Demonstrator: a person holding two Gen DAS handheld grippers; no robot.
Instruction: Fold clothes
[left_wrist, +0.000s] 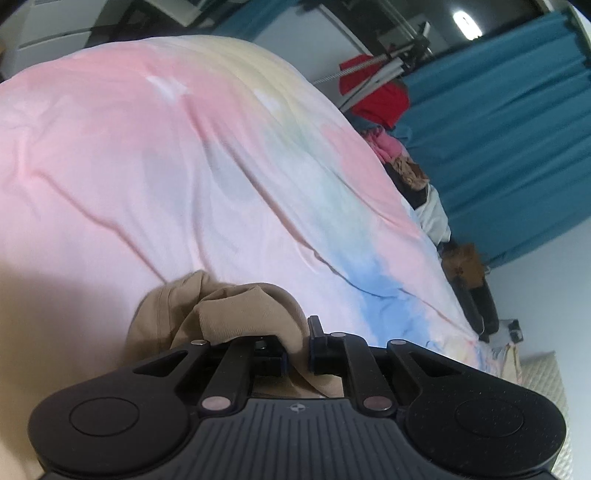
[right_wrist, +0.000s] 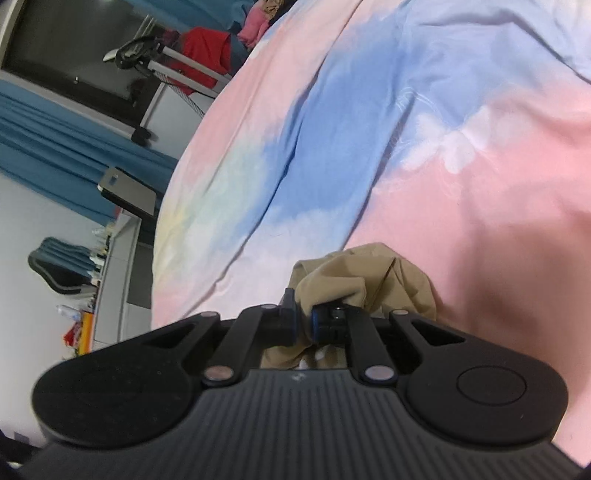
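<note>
A tan garment (left_wrist: 229, 306) is bunched up right in front of my left gripper (left_wrist: 297, 354), whose jaws are shut on a fold of it. The same tan cloth (right_wrist: 365, 277) shows in the right wrist view, where my right gripper (right_wrist: 303, 325) is also shut on a bunched fold. Both grippers hold the cloth just above a pastel pink, blue and yellow bedspread (left_wrist: 166, 147) that also fills the right wrist view (right_wrist: 443, 147). Most of the garment is hidden behind the grippers.
A pile of mixed clothes (left_wrist: 406, 162) lies along the bed's far edge, with a red garment (left_wrist: 380, 96) on a metal rack. Teal curtains (left_wrist: 498, 129) hang behind. In the right wrist view a desk (right_wrist: 125, 229) and a chair (right_wrist: 59, 269) stand beside the bed.
</note>
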